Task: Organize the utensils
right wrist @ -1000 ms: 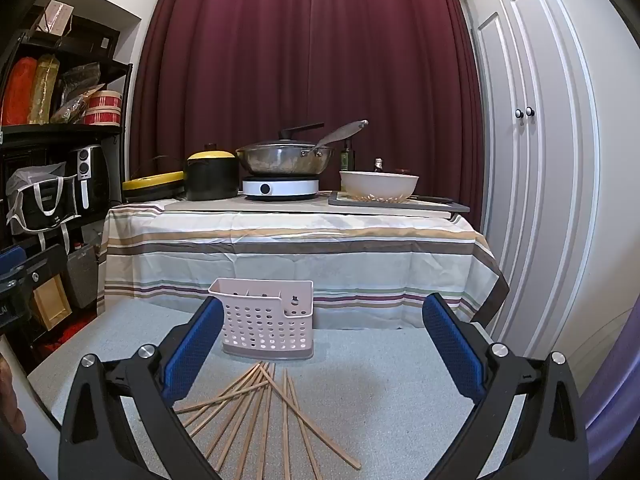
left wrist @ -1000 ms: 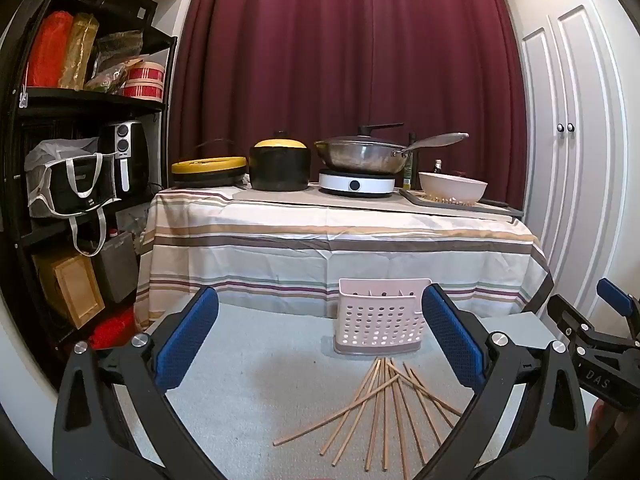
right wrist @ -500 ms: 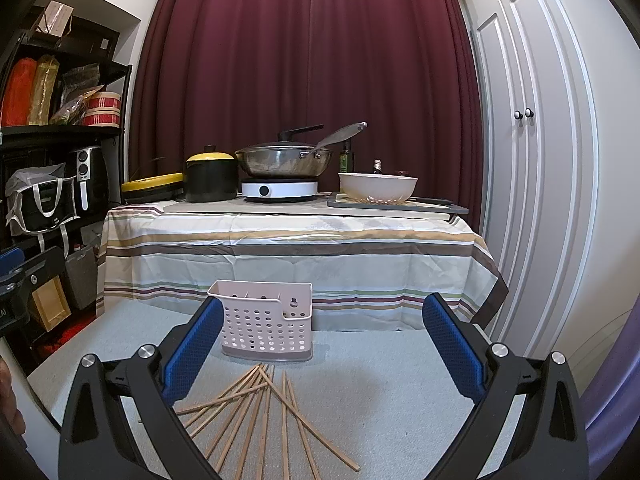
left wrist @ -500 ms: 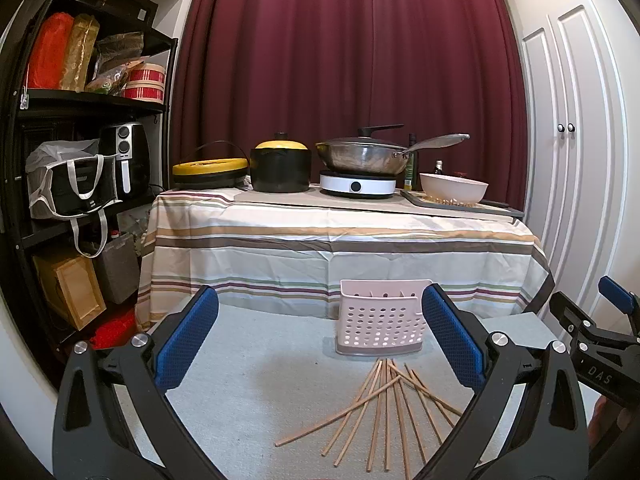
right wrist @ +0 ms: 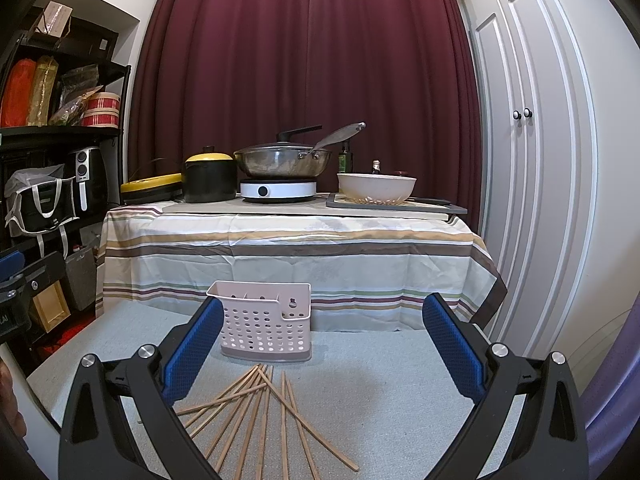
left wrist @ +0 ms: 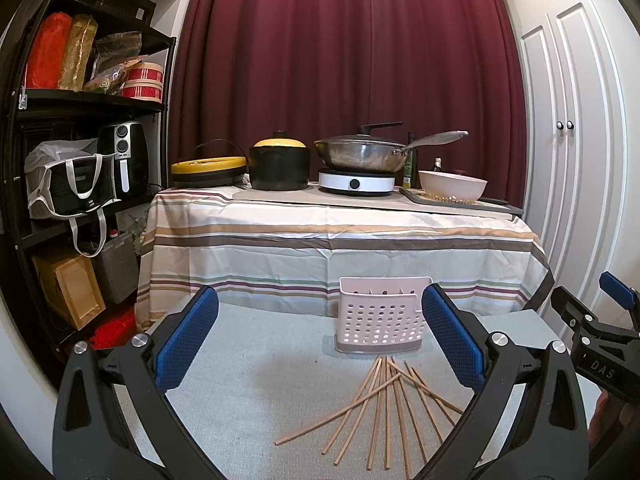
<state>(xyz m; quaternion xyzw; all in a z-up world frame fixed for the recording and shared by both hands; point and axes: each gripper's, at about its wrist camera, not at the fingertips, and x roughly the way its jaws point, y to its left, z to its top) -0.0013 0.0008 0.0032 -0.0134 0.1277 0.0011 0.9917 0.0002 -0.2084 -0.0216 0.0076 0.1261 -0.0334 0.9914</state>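
Observation:
Several wooden chopsticks (left wrist: 384, 404) (right wrist: 260, 412) lie fanned out on the pale grey tabletop (left wrist: 256, 376). Just behind them stands a pink perforated utensil basket (left wrist: 380, 314) (right wrist: 264, 326), upright, with nothing visible inside. My left gripper (left wrist: 320, 340) hovers open above the table, short of the chopsticks, with nothing between its blue pads. My right gripper (right wrist: 320, 344) is likewise open and holds nothing, with the chopsticks below and left of its centre. The right gripper's black body (left wrist: 592, 328) shows at the right edge of the left wrist view.
Behind the grey surface stands a table with a striped cloth (left wrist: 340, 248) carrying a yellow-lidded pot (left wrist: 280, 164), a wok on a white hob (left wrist: 360, 156) and a bowl (left wrist: 452, 188). Black shelving (left wrist: 76, 160) lines the left; white cupboard doors (right wrist: 532, 160) stand on the right.
Both views have shifted only slightly; the basket and chopsticks sit marginally higher in the frames. Both grippers stay open and nothing on the table has moved.

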